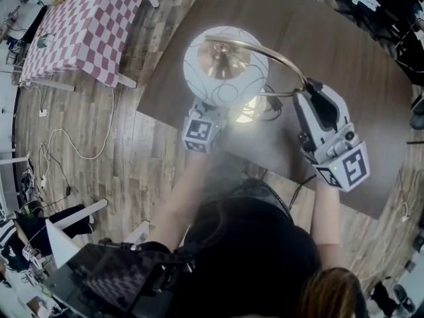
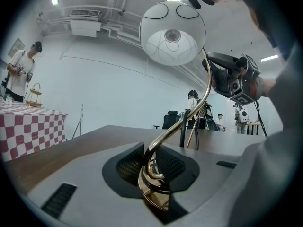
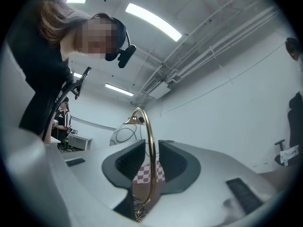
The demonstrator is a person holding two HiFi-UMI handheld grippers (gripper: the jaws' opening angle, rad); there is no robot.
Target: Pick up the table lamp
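The table lamp has a white globe shade (image 1: 225, 65) on a curved gold arm (image 1: 278, 57) and stands on a dark wooden table (image 1: 358, 52). My left gripper (image 2: 152, 167) is shut on the gold stem (image 2: 163, 138) low by the base. In the head view its marker cube (image 1: 202, 132) shows under the globe and its jaws are hidden. My right gripper (image 1: 303, 93) is higher up, at the arm's right end. In the right gripper view the arm (image 3: 150, 164) runs between the jaws with a gap beside it, and the globe (image 3: 124, 134) shows beyond.
A table with a red and white checked cloth (image 1: 86, 18) stands at the upper left. A black cord (image 1: 273, 111) lies by the lamp base. Cables (image 1: 66, 144) trail over the wood floor. People (image 2: 19, 72) stand in the background.
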